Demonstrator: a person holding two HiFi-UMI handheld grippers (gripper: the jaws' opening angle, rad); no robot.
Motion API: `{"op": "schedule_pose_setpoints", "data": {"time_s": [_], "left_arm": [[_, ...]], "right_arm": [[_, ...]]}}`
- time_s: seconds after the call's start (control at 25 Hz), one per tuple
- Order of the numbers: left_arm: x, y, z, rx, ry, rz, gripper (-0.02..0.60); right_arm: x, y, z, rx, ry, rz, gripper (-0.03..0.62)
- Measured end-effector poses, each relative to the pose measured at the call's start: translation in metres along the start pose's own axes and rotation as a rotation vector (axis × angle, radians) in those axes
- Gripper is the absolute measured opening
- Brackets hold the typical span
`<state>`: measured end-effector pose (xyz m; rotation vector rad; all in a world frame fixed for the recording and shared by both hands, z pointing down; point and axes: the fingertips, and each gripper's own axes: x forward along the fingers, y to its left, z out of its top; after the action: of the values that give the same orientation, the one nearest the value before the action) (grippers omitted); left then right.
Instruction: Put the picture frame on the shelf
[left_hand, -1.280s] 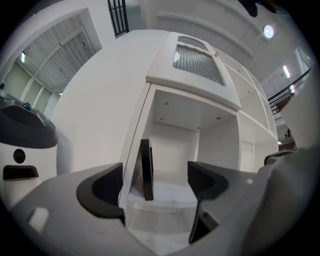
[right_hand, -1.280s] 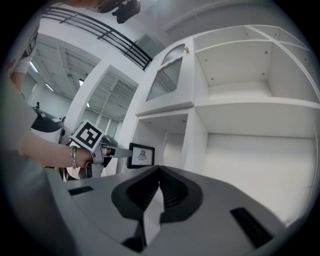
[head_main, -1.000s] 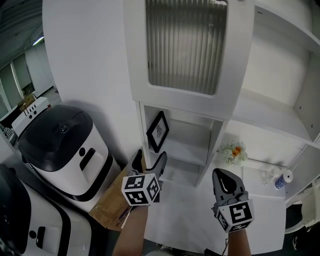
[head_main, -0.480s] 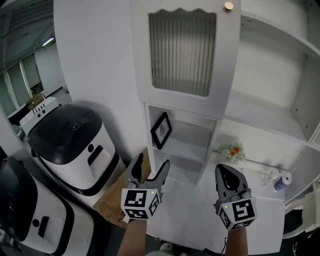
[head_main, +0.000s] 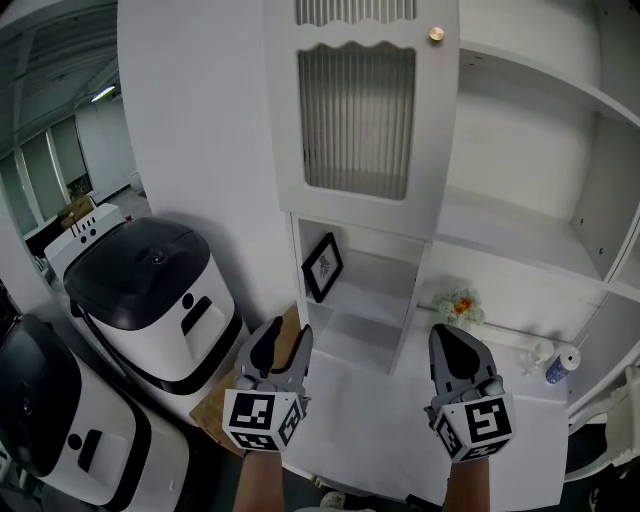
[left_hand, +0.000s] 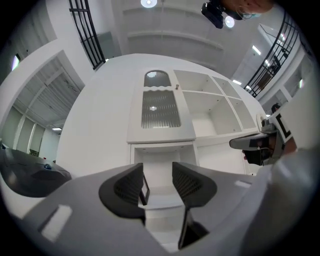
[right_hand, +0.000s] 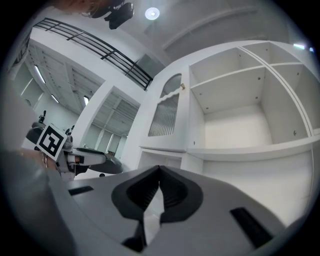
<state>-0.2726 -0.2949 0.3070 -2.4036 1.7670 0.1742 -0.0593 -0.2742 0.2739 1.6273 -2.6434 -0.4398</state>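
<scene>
A black picture frame stands tilted against the left wall of the low open shelf compartment. My left gripper hangs below and in front of that compartment, well clear of the frame. Its jaws are closing, a gap still shows, and nothing lies between them. In the left gripper view the picture frame shows far off through the gap of my left gripper. My right gripper is to the right, shut and empty. The right gripper has its tips touching in its own view.
A white cabinet with a ribbed glass door rises above the compartment. Open shelves extend to the right. Small flowers and a small bottle sit on the white counter. A white-and-black appliance and a cardboard box stand at left.
My left gripper's jaws have narrowed and it has drawn down and left, away from the shelf. The head view has pulled back. The right gripper has barely moved.
</scene>
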Motion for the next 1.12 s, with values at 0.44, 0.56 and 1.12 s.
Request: {"op": "schedule_pose_setpoints", "data": {"time_s": [0.44, 0.56, 1.12], "left_arm": [[-0.024, 0.001, 0.032, 0.048, -0.068, 0.003, 0.009], [-0.027, 0.004, 0.036, 0.087, -0.06, 0.034, 0.009], [-0.027, 0.0, 0.052, 0.13, -0.058, 0.05, 0.011]], "right_arm": [[-0.003, 0.015, 0.02, -0.011, -0.034, 0.018, 0.008], [-0.003, 0.014, 0.026, 0.007, -0.045, 0.015, 0.008], [-0.004, 0.005, 0.038, -0.05, -0.035, 0.003, 0.008]]}}
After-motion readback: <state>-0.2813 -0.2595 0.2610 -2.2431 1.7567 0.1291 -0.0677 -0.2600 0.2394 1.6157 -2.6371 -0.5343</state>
